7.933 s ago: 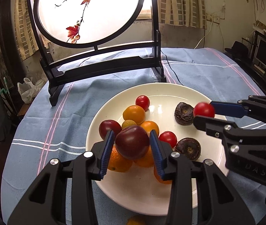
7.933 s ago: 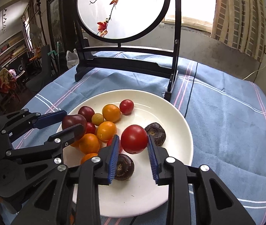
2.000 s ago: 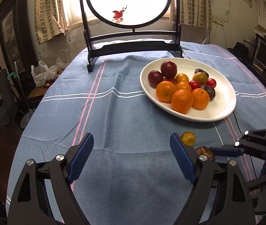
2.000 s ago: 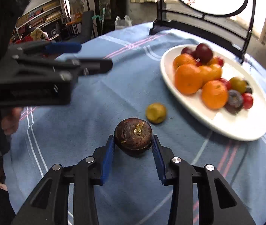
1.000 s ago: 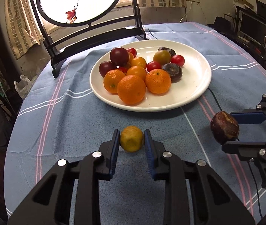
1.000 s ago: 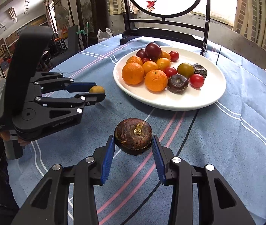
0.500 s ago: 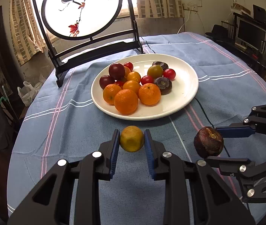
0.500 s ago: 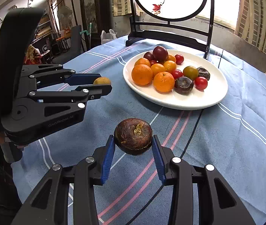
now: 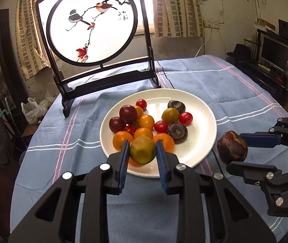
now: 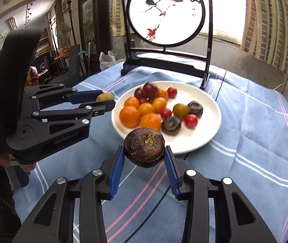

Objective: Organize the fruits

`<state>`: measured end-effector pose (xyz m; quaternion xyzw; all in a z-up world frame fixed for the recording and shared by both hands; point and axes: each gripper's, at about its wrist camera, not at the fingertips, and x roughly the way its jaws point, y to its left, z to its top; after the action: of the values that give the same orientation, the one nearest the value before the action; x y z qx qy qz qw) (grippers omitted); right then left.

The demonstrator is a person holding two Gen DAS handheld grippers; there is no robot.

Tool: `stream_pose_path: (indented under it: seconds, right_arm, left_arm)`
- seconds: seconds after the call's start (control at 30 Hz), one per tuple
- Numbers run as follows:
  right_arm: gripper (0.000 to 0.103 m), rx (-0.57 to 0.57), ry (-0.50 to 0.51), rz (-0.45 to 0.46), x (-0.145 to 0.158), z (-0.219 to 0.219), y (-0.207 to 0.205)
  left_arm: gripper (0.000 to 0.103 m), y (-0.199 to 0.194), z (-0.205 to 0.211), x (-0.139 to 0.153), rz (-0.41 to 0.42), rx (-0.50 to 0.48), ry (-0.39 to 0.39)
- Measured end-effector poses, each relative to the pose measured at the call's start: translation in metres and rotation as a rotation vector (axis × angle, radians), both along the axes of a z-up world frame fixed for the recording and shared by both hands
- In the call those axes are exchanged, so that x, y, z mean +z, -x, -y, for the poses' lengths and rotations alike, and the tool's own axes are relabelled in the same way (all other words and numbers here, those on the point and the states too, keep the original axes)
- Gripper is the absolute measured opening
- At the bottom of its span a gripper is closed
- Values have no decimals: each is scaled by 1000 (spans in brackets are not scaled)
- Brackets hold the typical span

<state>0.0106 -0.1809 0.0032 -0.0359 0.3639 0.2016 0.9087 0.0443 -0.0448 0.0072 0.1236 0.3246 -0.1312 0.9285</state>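
A white plate [image 9: 202, 121] [image 10: 209, 125] on the blue tablecloth holds several oranges, cherry tomatoes, dark plums and brown water chestnuts. My left gripper [image 9: 142, 151] is shut on a small yellow-green citrus fruit [image 9: 142, 149] and holds it in the air over the plate's near rim; it also shows in the right wrist view [image 10: 104, 96]. My right gripper [image 10: 144, 151] is shut on a brown water chestnut [image 10: 144, 142] above the cloth just short of the plate; the chestnut also shows in the left wrist view [image 9: 231, 146].
A round painted screen on a black stand [image 9: 92, 28] [image 10: 165, 14] rises behind the plate. A dark cable [image 9: 165, 77] runs across the cloth from the stand. The table's edges fall off left and right; furniture and a monitor [image 9: 275, 50] stand beyond.
Both grippers have moved forward toward the plate with their fruits held. The left one now hangs over the plate's near rim; the right one has come up close to the plate.
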Motion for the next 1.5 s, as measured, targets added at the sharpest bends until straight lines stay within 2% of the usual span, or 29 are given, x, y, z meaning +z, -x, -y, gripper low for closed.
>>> stream_pose_path:
  seconds: [0.3, 0.63, 0.8, 0.97, 1.0, 1.03, 1.07, 1.1, 1.13, 1.27, 1.33, 1.4, 1.5]
  right_arm:
    - [40, -80, -25, -7, 3, 16, -62]
    - [40, -134, -47, -54, -12, 13, -129]
    - [40, -154, -55, -68, -16, 11, -146]
    - [42, -152, -41, -95, -21, 5, -153]
    - [49, -151, -41, -92, -21, 4, -153]
    - [57, -159, -43, -75, -18, 4, -151]
    - [58, -162, -52, -60, -15, 5, -148]
    - [59, -159, -70, -50, -11, 7, -145]
    - [59, -161, -84, -43, -7, 8, -141]
    - [66, -155, -121, 8, 11, 13, -116]
    - [69, -152, -113, 45, 19, 14, -96]
    - [72, -154, -86, 96, 25, 12, -72]
    - [78, -201, -41, 184, 30, 11, -35]
  left_arm:
    - [26, -49, 8, 1, -30, 41, 30]
    - [26, -76, 32, -19, -43, 20, -20]
    - [26, -81, 34, -23, -26, 16, -27]
    - [26, -85, 33, -32, -49, 27, -34]
    - [26, -85, 32, -32, -50, 29, -32]
    - [36, -84, 32, -32, -41, 33, -29]
    - [46, -83, 31, -31, -32, 38, -28]
    - [65, -81, 29, -28, -17, 46, -21]
    - [74, -78, 27, -26, 5, 56, -18]
    - [77, -67, 17, -16, 18, 65, 8]
    - [83, -58, 9, -10, 39, 80, 23]
    - [92, -44, 1, -2, 86, 98, 22]
    - [98, -22, -10, 10, 158, 121, 21]
